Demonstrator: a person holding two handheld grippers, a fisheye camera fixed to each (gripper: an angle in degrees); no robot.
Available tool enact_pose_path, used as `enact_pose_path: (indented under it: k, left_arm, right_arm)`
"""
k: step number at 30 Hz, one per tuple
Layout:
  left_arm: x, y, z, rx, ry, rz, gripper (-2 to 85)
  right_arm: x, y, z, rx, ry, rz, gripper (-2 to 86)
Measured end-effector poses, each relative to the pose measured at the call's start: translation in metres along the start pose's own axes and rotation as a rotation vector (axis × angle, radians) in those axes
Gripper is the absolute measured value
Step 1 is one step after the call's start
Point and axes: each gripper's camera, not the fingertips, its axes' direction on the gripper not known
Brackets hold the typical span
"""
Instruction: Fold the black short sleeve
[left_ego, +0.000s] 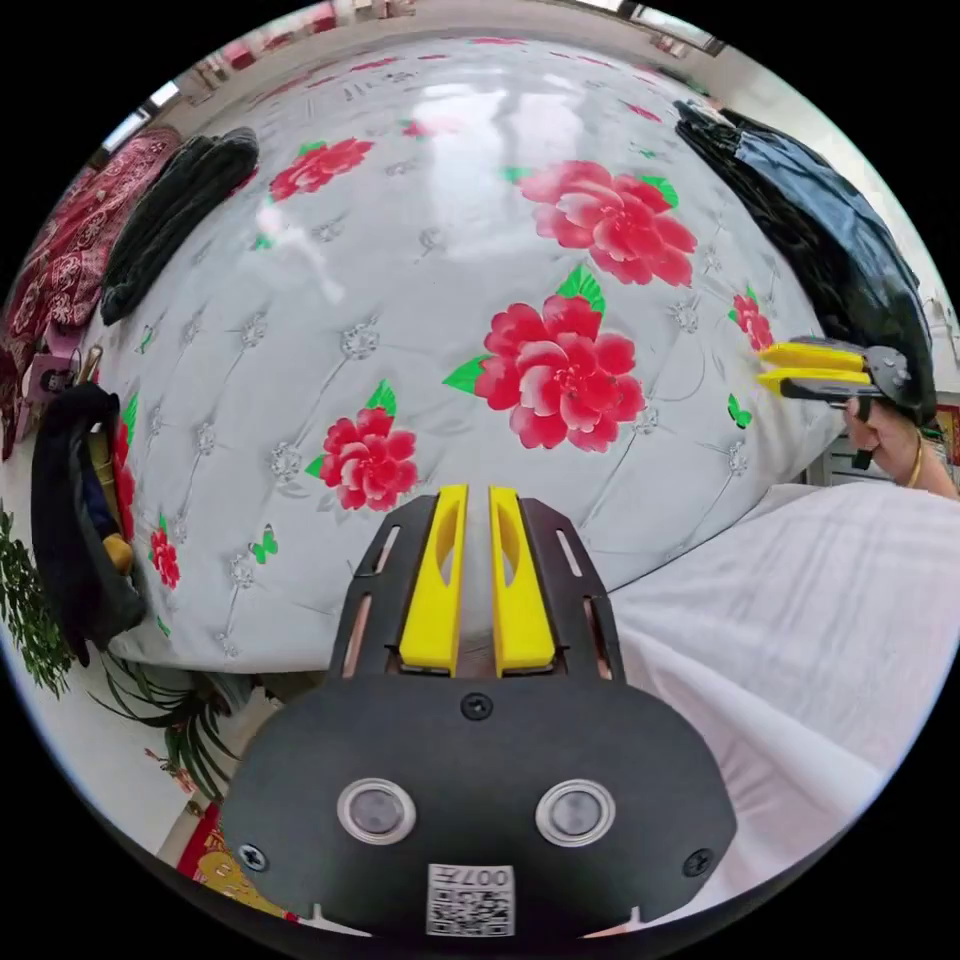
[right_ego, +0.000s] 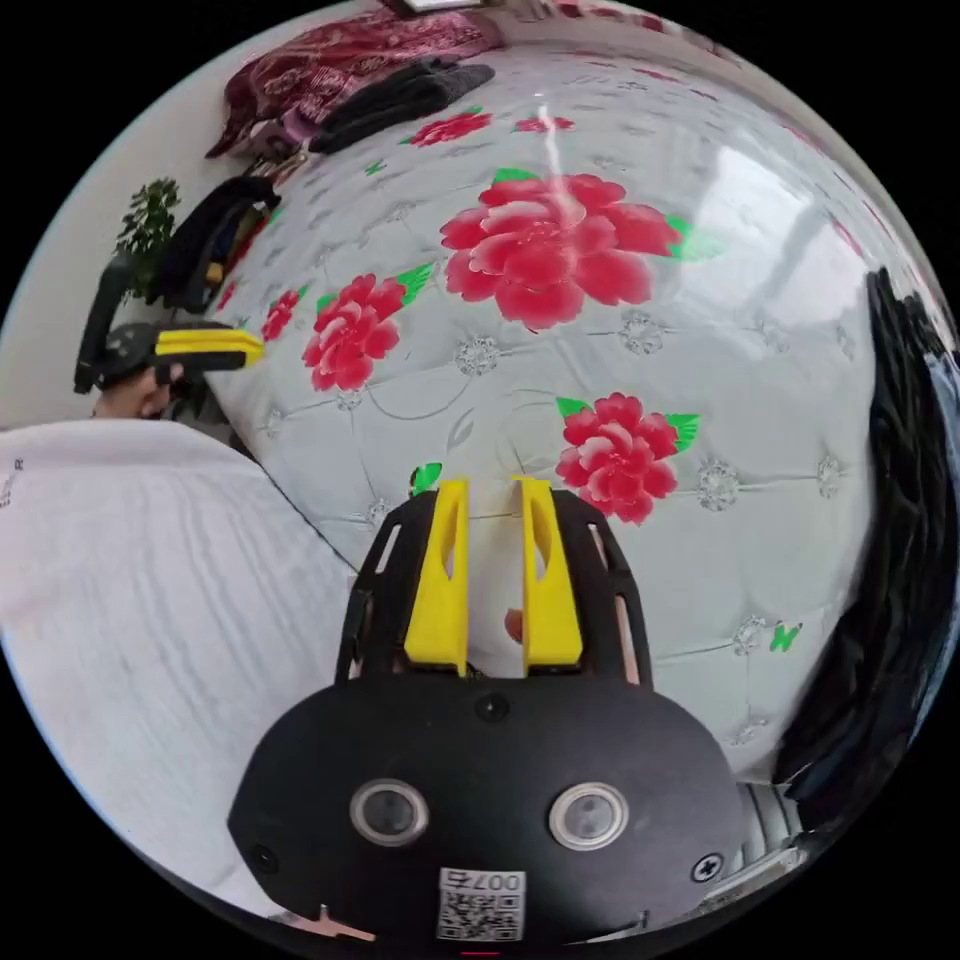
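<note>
White bedding with big red flowers (left_ego: 560, 375) covers the bed (left_ego: 420, 200), and it is bare in the middle. Both grippers hang over its near edge. The left gripper (left_ego: 476, 500) has its yellow jaws a little apart with nothing between them. The right gripper (right_ego: 494, 495) is the same — jaws a little apart, holding nothing.

In the left gripper view, a pile of black clothes (left_ego: 830, 240) sits at two o'clock, at the bed's edge. The black short sleeve is likely in that pile, but I cannot tell which piece it is. Another dark bundle (left_ego: 180, 215) lies at ten o'clock, and a bag (left_ego: 75, 520) hangs at nine o'clock.

What could go wrong? The pile is all dark, so the right gripper may grab the wrong piece — or two at once. The cover looks shiny, so cloth may slide off the edge.
</note>
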Motion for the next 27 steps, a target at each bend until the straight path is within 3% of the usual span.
enact_pose_path:
  k: [4,8,13,16,22,27]
  left_arm:
    - [0.024,-0.015,0.024,-0.022,-0.049,-0.022,4.2]
    - [0.025,-0.021,0.036,-0.008,-0.026,-0.042,4.0]
    - [0.018,-0.025,0.048,-0.014,0.009,-0.067,3.5]
    - [0.005,-0.02,0.051,-0.008,0.045,-0.129,1.2]
    - [-0.022,0.023,0.028,0.273,0.39,-0.286,0.2]
    - [-0.03,0.03,-0.007,0.414,0.425,-0.18,5.8]
  right_arm:
    - [0.059,0.061,-0.084,0.304,0.268,0.275,9.1]
    - [0.138,0.13,-0.143,0.384,0.491,0.582,9.0]
    - [0.191,0.157,-0.136,0.151,0.437,0.689,5.7]
    - [0.181,0.167,-0.155,0.252,0.299,0.777,2.2]
    - [0.054,0.165,-0.281,0.659,0.313,0.511,0.3]
    - [-0.085,0.151,-0.41,0.875,0.386,0.17,0.1]
